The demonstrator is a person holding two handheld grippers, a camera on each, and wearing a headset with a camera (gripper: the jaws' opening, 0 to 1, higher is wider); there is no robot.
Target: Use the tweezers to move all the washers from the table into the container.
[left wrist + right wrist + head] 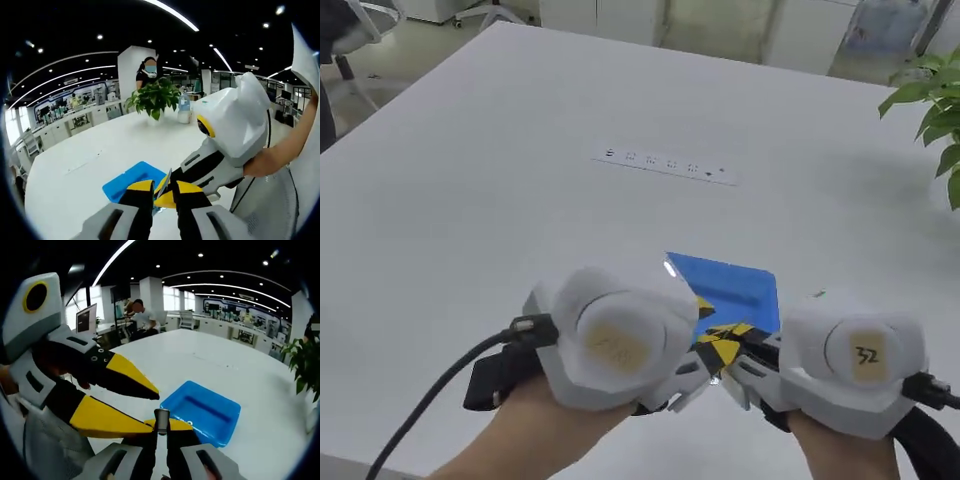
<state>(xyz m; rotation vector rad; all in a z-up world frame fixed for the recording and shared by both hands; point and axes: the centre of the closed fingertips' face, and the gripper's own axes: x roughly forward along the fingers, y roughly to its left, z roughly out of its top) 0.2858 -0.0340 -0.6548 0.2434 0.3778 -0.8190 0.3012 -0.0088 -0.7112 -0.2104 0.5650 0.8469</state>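
A shallow blue container (735, 285) lies on the white table just beyond both grippers. My right gripper (162, 432) is shut on the metal tweezers (161, 417), whose blunt end sticks up between its jaws. My left gripper (164, 197) faces it tip to tip, and the thin tweezers blade (165, 182) runs between its yellow-tipped jaws. In the right gripper view those left jaws (125, 390) stand apart, so the left gripper is open. In the head view both grippers (720, 345) meet low in the middle. The container (132, 182) (205, 410) sits right behind the tips.
A white power strip (665, 163) lies across the middle of the table (470, 200). A potted plant (935, 110) stands at the far right edge, and a white bottle (184, 111) stands beside it. People sit at desks in the background.
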